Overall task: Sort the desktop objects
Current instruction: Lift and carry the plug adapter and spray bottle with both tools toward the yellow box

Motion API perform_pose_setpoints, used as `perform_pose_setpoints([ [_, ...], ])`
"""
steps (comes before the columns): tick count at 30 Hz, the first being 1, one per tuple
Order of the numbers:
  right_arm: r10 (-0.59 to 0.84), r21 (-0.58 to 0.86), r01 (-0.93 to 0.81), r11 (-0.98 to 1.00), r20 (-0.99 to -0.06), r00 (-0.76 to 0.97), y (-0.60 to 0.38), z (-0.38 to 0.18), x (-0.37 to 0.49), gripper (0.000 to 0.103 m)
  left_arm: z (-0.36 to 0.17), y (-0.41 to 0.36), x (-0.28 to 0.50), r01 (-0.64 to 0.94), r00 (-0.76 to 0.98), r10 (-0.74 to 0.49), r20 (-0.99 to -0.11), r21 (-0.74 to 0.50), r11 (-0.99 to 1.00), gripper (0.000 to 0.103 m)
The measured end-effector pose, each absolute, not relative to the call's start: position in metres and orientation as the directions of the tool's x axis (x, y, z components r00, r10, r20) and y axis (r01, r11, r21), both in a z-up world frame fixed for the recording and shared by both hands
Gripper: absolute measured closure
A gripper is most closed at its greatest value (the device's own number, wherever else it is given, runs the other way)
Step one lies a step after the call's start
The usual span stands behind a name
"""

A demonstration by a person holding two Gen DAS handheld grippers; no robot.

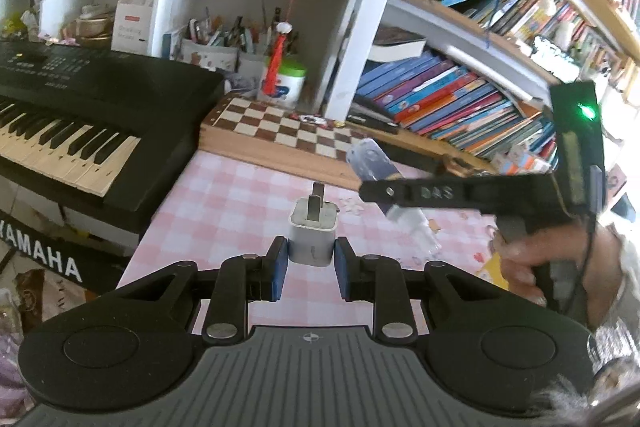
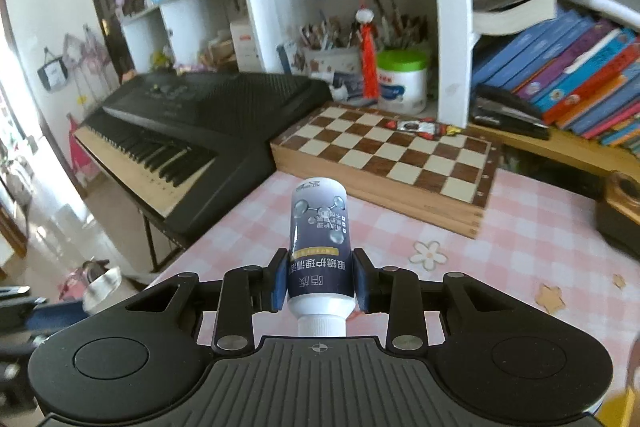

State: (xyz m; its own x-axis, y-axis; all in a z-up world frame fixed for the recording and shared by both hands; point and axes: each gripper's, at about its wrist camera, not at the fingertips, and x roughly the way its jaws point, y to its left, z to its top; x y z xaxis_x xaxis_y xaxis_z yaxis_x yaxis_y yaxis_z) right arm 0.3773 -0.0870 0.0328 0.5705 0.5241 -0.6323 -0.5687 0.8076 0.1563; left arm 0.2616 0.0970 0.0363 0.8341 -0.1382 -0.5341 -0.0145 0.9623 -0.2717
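While both grippers hang over the pink checked tablecloth (image 2: 540, 227), left gripper (image 1: 311, 259) pinching a white charger plug (image 1: 313, 235), right gripper (image 2: 320, 283) clamped on a small bottle (image 2: 320, 239), chessboard (image 2: 392, 155) behind

one white charger plug (image 1: 313, 237), one small bottle (image 2: 320, 239), one chessboard (image 2: 390, 157), one keyboard (image 1: 80, 115), one green-lidded tub (image 2: 402, 81), two hand-held grippers.

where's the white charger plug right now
In the left wrist view the white charger plug sits between the left gripper pads, prongs forward, above the pink checked tablecloth.
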Motion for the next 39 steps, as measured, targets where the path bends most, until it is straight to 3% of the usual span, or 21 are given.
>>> perform_pose_setpoints([
  [8, 0.521, 0.189, -0.531, 0.826, -0.617, 0.591, -0.109, 0.048, 0.321, 0.070, 0.055, 0.099, 0.230, 0.052, 0.852, -0.199, -0.484, -0.300, 0.952, 0.080],
  [39, 0.386, 0.246, -0.300, 0.921, -0.666, 0.639, -0.117, 0.043, 0.114, 0.070, 0.041, 0.119, 0.100, 0.246, 0.760, -0.394, -0.516, -0.333, 0.910, 0.080],
])
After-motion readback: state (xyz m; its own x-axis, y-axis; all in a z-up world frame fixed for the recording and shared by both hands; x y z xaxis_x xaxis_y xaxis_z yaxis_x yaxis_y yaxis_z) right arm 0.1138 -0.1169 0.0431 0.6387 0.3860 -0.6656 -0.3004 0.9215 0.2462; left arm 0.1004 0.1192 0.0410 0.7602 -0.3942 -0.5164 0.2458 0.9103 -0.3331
